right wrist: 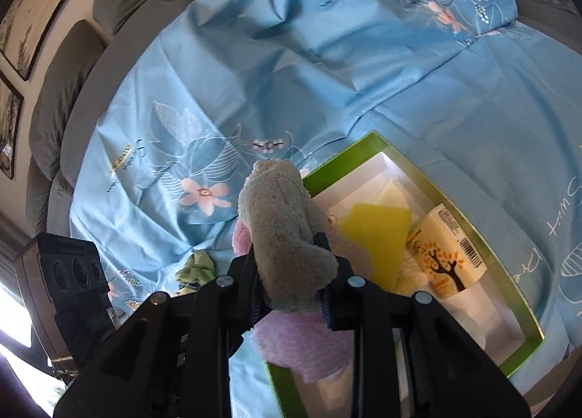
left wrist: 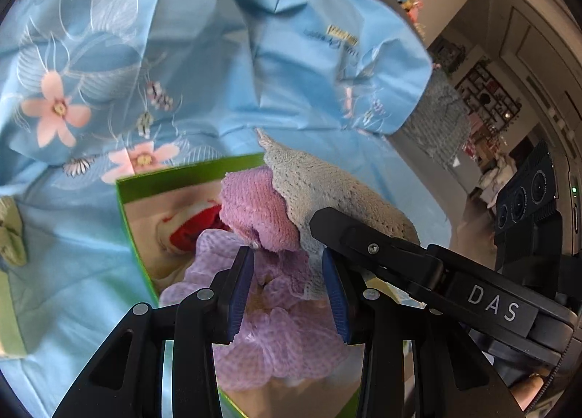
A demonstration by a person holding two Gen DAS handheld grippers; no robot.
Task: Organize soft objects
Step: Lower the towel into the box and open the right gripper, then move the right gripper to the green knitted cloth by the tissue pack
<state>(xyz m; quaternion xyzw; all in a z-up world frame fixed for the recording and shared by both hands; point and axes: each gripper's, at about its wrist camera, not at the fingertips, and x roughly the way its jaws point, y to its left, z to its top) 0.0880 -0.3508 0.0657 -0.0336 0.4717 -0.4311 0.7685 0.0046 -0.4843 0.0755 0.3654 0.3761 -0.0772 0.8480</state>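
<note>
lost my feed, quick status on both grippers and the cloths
Right gripper shut on grey cloth. Left gripper shut on lilac cloth. Bundle over green box; sponge and carton inside.

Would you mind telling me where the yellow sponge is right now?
In the right wrist view, the yellow sponge lies inside the green box, right of the grey cloth and left of the tissue pack.
</note>
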